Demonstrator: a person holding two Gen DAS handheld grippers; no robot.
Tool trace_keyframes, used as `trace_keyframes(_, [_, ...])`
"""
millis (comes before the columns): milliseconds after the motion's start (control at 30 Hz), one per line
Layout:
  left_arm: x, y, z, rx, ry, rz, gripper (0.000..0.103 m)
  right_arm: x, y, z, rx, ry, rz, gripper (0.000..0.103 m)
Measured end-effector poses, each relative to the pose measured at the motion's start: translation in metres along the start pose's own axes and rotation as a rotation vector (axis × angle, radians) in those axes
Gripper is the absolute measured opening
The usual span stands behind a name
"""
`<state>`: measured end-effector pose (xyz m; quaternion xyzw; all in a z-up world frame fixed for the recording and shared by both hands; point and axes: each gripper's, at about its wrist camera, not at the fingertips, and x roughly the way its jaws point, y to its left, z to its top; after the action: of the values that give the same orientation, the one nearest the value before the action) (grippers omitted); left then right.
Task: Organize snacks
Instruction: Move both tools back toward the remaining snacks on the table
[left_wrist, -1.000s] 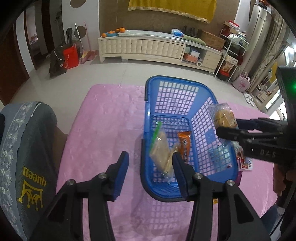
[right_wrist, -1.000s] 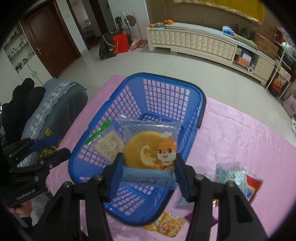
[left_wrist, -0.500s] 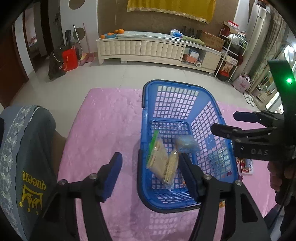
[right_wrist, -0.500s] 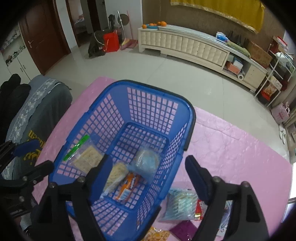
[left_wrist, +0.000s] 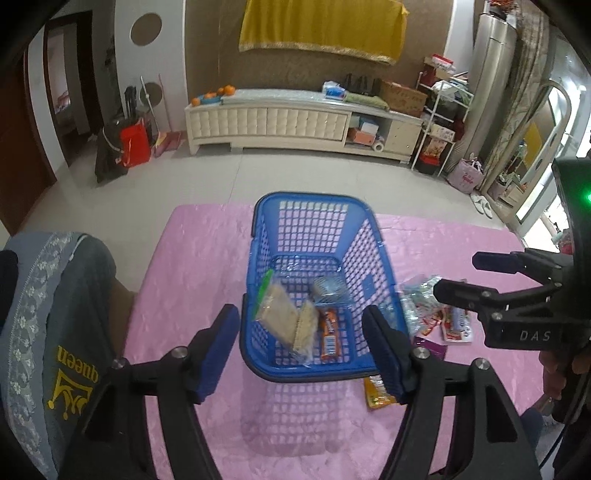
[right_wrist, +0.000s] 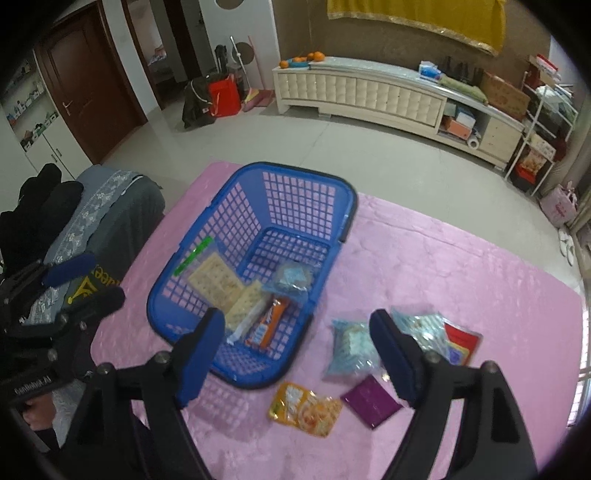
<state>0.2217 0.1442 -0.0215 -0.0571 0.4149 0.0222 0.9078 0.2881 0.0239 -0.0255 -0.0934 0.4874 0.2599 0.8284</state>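
A blue mesh basket (left_wrist: 314, 197) (right_wrist: 295, 173) stands on the pink tablecloth. Inside lie cracker packs (left_wrist: 277, 314) (right_wrist: 214, 277), an orange bar (left_wrist: 330, 334) (right_wrist: 271, 325) and a round cake packet (left_wrist: 328, 286) (right_wrist: 293, 277). My left gripper (left_wrist: 303, 347) hovers above the basket's near end, its jaws opening with nothing between them. My right gripper (right_wrist: 297, 345) stands open and empty above the basket's right corner; it also shows at the right of the left wrist view (left_wrist: 458, 277). Loose on the cloth lie a pale blue packet (right_wrist: 351, 347), a purple packet (right_wrist: 371, 400) and a yellow-orange packet (right_wrist: 306, 408).
More clear and red packets (right_wrist: 436, 332) lie right of the basket. A chair with a grey "queen" cover (left_wrist: 55, 332) stands against the table's left edge. The left gripper (right_wrist: 86, 284) shows over that chair. The pink cloth (left_wrist: 192, 258) left of the basket is bare.
The right gripper let go of the round cake packet, which now lies in the basket. Both grippers drew back and up from the basket. The left jaws widened.
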Motion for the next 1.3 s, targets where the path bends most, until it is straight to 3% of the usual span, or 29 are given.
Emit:
trace_keyframes(200, [-0.021,-0.026,-0.003,0.039,-0.029,-0.026,0.071,-0.038,-0.013,-0.022,0.011,-0.037,-0.014,0.084])
trace_keyframes(333, [-0.028,-0.046,-0.004,0.06,-0.041,-0.048,0.077,-0.053,-0.02,-0.035,0.012,-0.048,-0.037,0.084])
trace_keyframes(633, [-0.015,-0.098,-0.006,0.103,-0.004,-0.085,0.077,-0.07,-0.066,-0.06,0.072,-0.044,-0.086,0.084])
trace_keyframes(900, [0.017,-0.142,-0.006,0.117,0.101,-0.068,0.077,-0.066,-0.11,-0.071,0.122,-0.004,-0.094,0.084])
trace_keyframes(1000, [0.04,-0.15,-0.003,0.075,0.202,-0.102,0.077,-0.051,-0.127,-0.076,0.139,0.061,-0.075,0.084])
trace_keyframes(1100, [0.058,-0.157,0.001,0.023,0.259,-0.12,0.077,-0.032,-0.15,-0.082,0.211,0.134,-0.031,0.084])
trace_keyframes(1300, [0.093,-0.17,0.002,-0.07,0.343,-0.143,0.077,-0.013,-0.189,-0.085,0.34,0.168,0.079,0.084])
